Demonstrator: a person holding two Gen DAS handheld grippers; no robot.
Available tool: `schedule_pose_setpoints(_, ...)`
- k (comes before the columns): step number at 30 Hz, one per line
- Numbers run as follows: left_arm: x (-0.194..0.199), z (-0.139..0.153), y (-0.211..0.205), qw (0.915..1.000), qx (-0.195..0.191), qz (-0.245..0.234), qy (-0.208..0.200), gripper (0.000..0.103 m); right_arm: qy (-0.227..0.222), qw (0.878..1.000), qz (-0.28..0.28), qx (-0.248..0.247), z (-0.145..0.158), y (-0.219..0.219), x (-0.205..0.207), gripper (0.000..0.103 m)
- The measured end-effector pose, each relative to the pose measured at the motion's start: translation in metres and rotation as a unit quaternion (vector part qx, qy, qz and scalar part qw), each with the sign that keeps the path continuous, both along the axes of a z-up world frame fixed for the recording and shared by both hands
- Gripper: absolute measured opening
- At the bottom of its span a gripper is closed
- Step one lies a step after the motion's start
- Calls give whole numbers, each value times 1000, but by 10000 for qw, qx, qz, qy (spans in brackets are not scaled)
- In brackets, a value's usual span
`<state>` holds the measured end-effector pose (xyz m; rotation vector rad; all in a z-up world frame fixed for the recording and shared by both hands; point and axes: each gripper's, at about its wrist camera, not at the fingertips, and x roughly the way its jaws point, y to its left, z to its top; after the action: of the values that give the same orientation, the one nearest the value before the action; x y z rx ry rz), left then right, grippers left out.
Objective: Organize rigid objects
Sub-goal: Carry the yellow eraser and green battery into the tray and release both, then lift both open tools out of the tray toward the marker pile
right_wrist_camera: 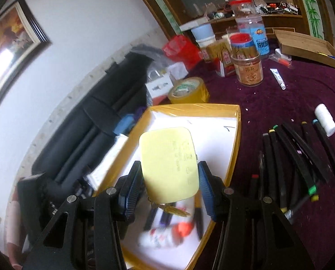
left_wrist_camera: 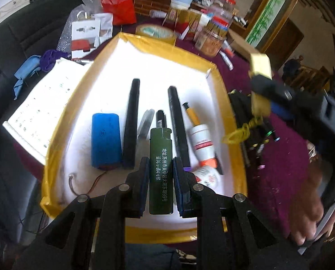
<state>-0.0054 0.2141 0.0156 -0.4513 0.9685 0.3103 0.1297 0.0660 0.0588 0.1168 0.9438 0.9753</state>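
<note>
Left gripper (left_wrist_camera: 160, 175): nearest the lens, pinching green lighter (left_wrist_camera: 161, 171) between both pads, lighter upright along the fingers, white print on its side.
Lighter position: held over the near end of yellow-rimmed tray (left_wrist_camera: 225, 103), above the white tray floor.
Right gripper (right_wrist_camera: 168, 177): clamped on pale yellow flat case (right_wrist_camera: 169, 164), pads against its two side edges; yellow cord hangs below it.
Case position: held over the tray, in the air above the near-middle of the white floor; in left view it shows blurred at upper right (left_wrist_camera: 260, 83), beyond the tray's right rim.
Tray contents: blue battery pack (left_wrist_camera: 106, 140) at left with thin wires trailing; two long black pens (left_wrist_camera: 131, 121) either side of centre; short black marker behind the lighter; yellow-bodied pen (left_wrist_camera: 191, 114); white jars with red and orange labels (left_wrist_camera: 203, 145) at right.
Surface (right_wrist_camera: 291, 94): purple cloth, cluttered.
Right of tray: pile of black markers with coloured caps (right_wrist_camera: 297, 157); white cylinder (right_wrist_camera: 324, 119) just beyond them.
Behind tray: tape roll (right_wrist_camera: 187, 90), red bag (left_wrist_camera: 119, 5), clear jars (right_wrist_camera: 246, 60), open cardboard box (right_wrist_camera: 306, 47).
Left of tray: white printed sheet (left_wrist_camera: 39, 110), blue cloth, purple item.
Person: a hand (left_wrist_camera: 309, 216) at lower right of left view, blurred.
</note>
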Motion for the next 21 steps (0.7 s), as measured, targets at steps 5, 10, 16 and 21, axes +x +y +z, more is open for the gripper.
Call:
schedule_pose_setpoints(5,7,-11,0,9996,134,-101,241,18,89,9993,-54,-361,-24,24,24,45)
schedule_pose_setpoints(10,15,-19,0,9985,161,-249,452,18,216,9976,-14,-657,-47,46,40,45)
schedule_pose_setpoints(16,19,-23,3,9982,107,-233,549,18,97,9943,-14,-1062,-62,62,40,45)
schedule_pose_setpoints(21,16,-24,5,9986,36,-131,512,20,-29,9879,127,-1543,-64,75,36,48)
